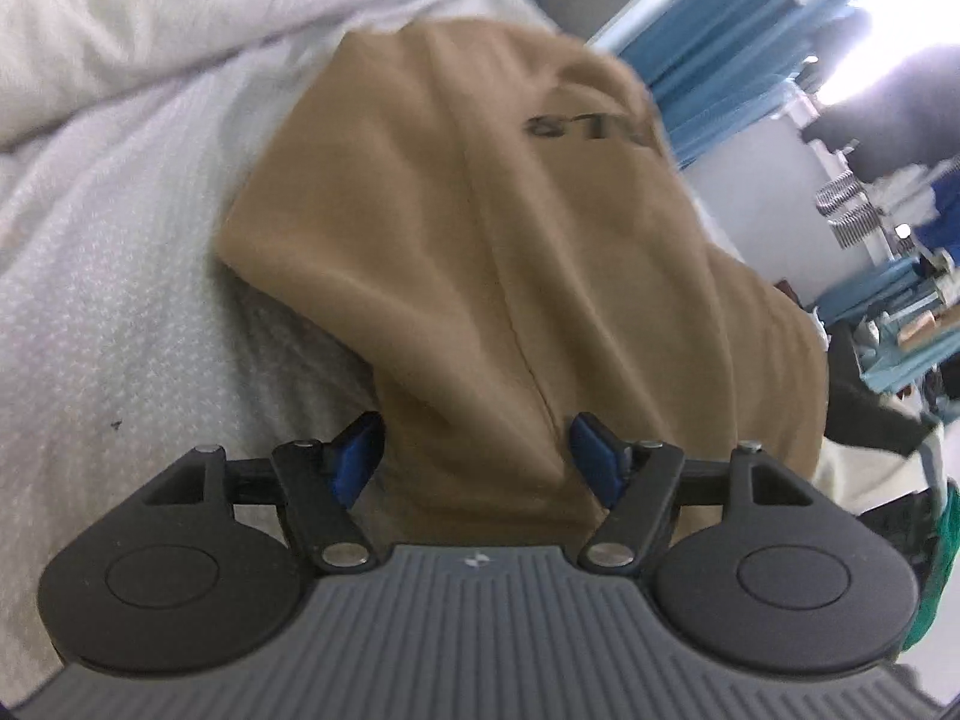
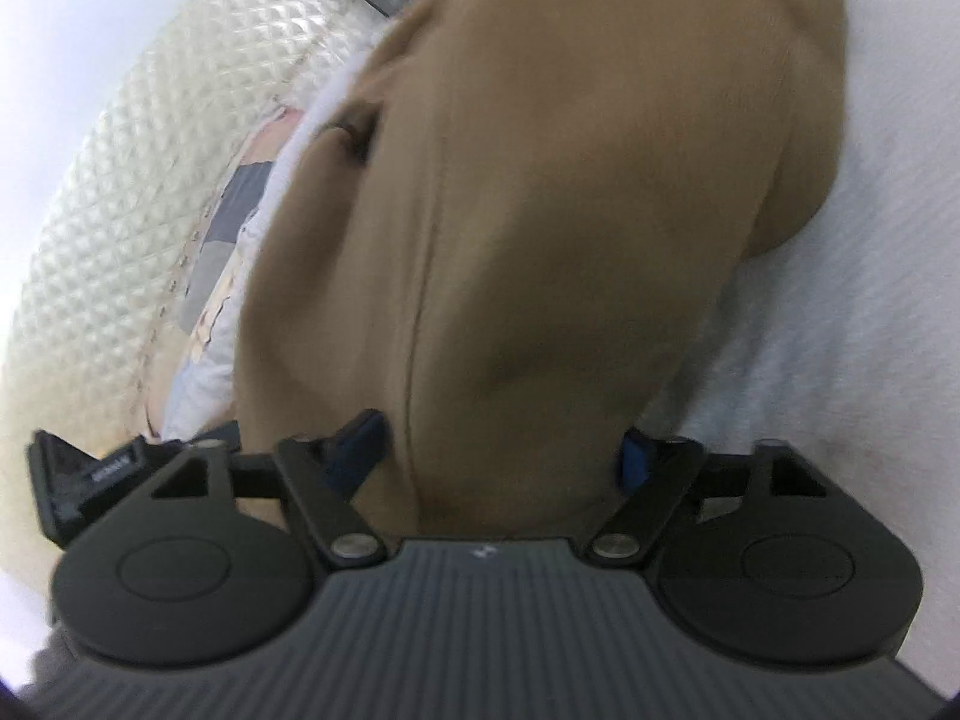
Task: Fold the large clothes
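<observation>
A tan garment (image 1: pixel 480 240) with dark lettering near its far end lies in a folded heap on the white bed sheet (image 1: pixel 120 300). My left gripper (image 1: pixel 474 459) hangs low over its near end. The blue pads (image 1: pixel 357 456) stand wide apart, with tan cloth lying loosely between them. In the right wrist view the same tan garment (image 2: pixel 540 210) fills the middle. My right gripper (image 2: pixel 498 453) is open too. Its pads (image 2: pixel 360 444) sit on either side of the garment's near edge without pinching it. Both views are blurred.
A white duvet (image 1: pixel 120 30) is bunched at the far left of the bed. Blue curtains (image 1: pixel 720 60) and cluttered shelves (image 1: pixel 888 300) stand beyond the bed. A cream quilted cushion (image 2: pixel 120 210) and patterned cloth (image 2: pixel 240 210) lie left of the garment. A black object (image 2: pixel 72 480) sits by the right gripper.
</observation>
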`<act>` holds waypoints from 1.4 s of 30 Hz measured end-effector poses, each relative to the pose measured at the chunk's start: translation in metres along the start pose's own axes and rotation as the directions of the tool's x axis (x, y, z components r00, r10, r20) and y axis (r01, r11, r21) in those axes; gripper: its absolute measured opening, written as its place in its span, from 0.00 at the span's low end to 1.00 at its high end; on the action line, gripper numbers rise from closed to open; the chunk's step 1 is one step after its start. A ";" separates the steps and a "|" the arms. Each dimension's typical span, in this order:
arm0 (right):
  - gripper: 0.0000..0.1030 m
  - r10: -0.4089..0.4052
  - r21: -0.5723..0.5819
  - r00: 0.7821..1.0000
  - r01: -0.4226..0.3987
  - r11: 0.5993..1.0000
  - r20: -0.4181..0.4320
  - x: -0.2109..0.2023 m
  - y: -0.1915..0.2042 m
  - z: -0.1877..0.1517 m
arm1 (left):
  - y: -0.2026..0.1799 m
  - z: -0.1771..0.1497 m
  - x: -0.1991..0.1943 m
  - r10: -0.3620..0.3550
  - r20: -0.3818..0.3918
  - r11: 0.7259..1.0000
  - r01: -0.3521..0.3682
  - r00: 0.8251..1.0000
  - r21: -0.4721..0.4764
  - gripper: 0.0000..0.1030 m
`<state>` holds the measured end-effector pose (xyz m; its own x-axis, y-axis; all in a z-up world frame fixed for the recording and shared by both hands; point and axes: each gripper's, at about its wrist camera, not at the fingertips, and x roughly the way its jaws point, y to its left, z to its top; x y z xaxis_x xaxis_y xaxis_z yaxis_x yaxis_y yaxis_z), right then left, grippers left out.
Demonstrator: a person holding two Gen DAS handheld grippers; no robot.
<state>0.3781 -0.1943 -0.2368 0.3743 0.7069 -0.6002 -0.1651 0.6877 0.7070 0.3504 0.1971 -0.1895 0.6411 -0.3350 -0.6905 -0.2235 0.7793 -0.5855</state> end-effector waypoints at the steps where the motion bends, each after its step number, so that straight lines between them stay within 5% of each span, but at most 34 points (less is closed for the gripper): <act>1: 0.68 -0.016 0.011 1.000 0.016 1.000 -0.012 0.008 -0.002 0.002 | 0.003 0.005 0.006 -0.004 -0.021 1.000 0.003 1.000 -0.023 0.63; 6: 0.52 -0.085 -0.054 0.995 0.083 0.995 -0.047 0.022 0.016 0.014 | -0.013 0.026 0.020 0.075 -0.104 0.997 -0.075 0.992 0.004 0.43; 14: 0.47 -0.119 -0.074 0.986 0.111 0.991 -0.113 0.021 0.037 0.025 | -0.037 0.047 0.019 0.101 -0.180 0.991 -0.083 0.978 0.105 0.32; 20: 0.43 0.011 -0.162 0.998 -0.021 0.987 -0.059 -0.002 0.056 0.016 | -0.025 0.024 -0.014 0.012 -0.053 0.991 -0.005 0.999 0.131 0.30; 24: 0.35 0.139 -0.241 0.989 -0.125 0.962 0.043 -0.035 0.087 0.000 | -0.015 0.009 -0.050 -0.084 0.086 0.995 0.078 0.993 0.069 0.21; 31: 0.19 0.138 -0.370 0.968 -0.052 0.928 0.210 -0.083 0.146 -0.042 | -0.020 -0.018 -0.109 -0.148 0.256 0.989 0.150 0.955 0.011 0.12; 38: 0.16 0.207 -0.322 0.928 -0.102 0.941 0.309 -0.149 0.133 -0.087 | -0.043 -0.063 -0.163 -0.181 0.322 0.984 0.172 0.929 0.057 0.11; 42: 0.16 0.199 -0.321 0.920 -0.085 0.943 0.339 -0.148 0.134 -0.109 | -0.047 -0.099 -0.178 -0.169 0.324 0.985 0.150 0.931 0.084 0.11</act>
<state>0.2014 -0.1892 -0.0939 0.6207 0.7305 -0.2848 -0.4807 0.6415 0.5978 0.1743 0.1672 -0.0811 0.8723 -0.2722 -0.4061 -0.0624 0.7619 -0.6447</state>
